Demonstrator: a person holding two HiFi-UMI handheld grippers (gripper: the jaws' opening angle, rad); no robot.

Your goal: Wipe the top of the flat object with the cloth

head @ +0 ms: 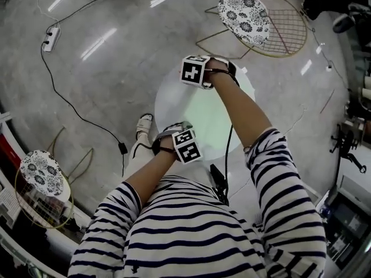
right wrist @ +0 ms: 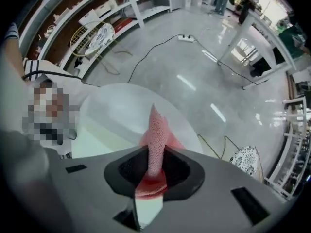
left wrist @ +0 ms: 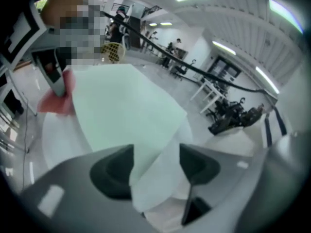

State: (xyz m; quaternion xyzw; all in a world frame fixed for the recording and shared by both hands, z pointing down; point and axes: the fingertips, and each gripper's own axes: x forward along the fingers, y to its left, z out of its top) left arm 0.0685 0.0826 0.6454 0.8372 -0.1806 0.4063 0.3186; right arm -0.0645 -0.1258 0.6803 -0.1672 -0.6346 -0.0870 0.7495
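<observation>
A: Cloth (right wrist: 156, 130), where's it at?
B: Pink mesh, pinched in the R gripper (right wrist: 154, 166). Fingers clenched tight on it, a fold sticks out past them.
A: On the sheet?
B: L gripper view has it at the far corner of the sheet (left wrist: 126, 110), touching that edge & the bench (left wrist: 58, 140) beside it.
A: Sheet itself?
B: Pale green, flat, lying approx mid on the round white bench.
A: L gripper?
B: L gripper (left wrist: 155, 166) has its fingers spread, released. Sheet's near corner pokes in btw them, w/ bare bench showing in the gap on one side, so no grip.
A: Where are they on the bench?
B: Head view: R at the far side, L at the near side, both forearms in striped sleeves.
A: Around it?
B: Grey floor w/ a power strip (head: 51, 38) & its cable. Wire chair (head: 243, 17) w/ flowered cushion just beyond the bench, 2nd chair (head: 43, 175) lower left
</observation>
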